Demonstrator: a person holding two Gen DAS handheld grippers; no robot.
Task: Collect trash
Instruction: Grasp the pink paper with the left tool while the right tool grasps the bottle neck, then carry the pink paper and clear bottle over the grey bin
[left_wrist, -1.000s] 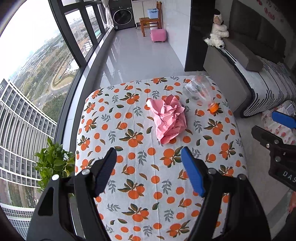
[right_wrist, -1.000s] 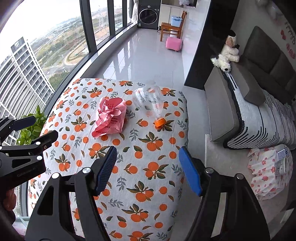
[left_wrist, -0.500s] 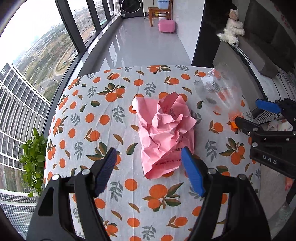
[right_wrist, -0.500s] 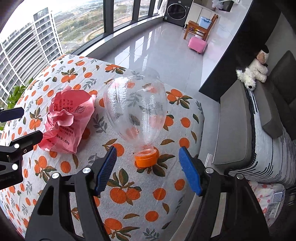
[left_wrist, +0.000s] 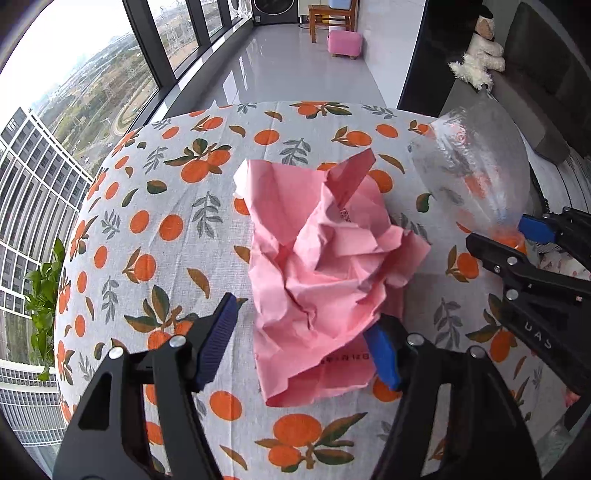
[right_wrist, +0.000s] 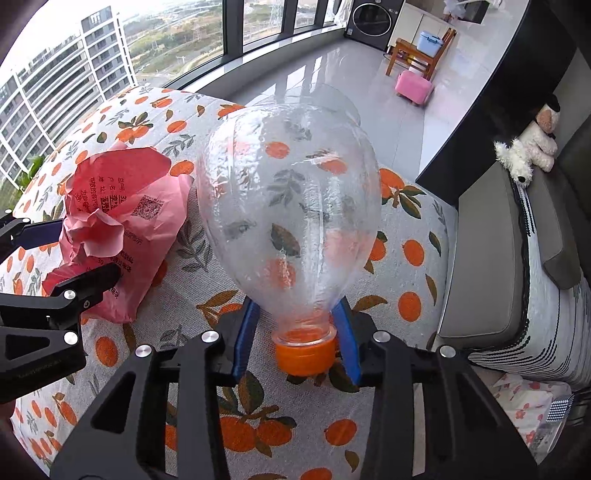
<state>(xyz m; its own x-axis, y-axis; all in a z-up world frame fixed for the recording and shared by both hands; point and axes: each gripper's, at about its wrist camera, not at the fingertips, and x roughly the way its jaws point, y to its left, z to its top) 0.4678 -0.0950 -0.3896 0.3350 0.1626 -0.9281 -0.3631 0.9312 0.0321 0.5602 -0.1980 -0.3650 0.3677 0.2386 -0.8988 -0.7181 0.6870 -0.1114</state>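
Left wrist view: the left gripper (left_wrist: 299, 339) is spread wide, its fingers straddling the near edge of the crumpled pink paper (left_wrist: 325, 273) lying on the orange-print tablecloth (left_wrist: 166, 221). Right wrist view: the right gripper (right_wrist: 297, 339) brackets the neck of the clear plastic bottle (right_wrist: 291, 206) just above its orange cap (right_wrist: 304, 354), blue pads beside the neck; firm clamping cannot be confirmed.

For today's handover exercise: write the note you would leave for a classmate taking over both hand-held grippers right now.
Left hand-held gripper: open, straddling the near edge of the crumpled pink paper; not yet closed.
Right hand-held gripper: fingers either side of the clear bottle at its neck, just above the orange cap; firm grip cannot be confirmed.
Both items lie on the orange-print tablecloth, side by side.
Done: approach only. Left: grasp both, lift, bin them; no bin is visible.
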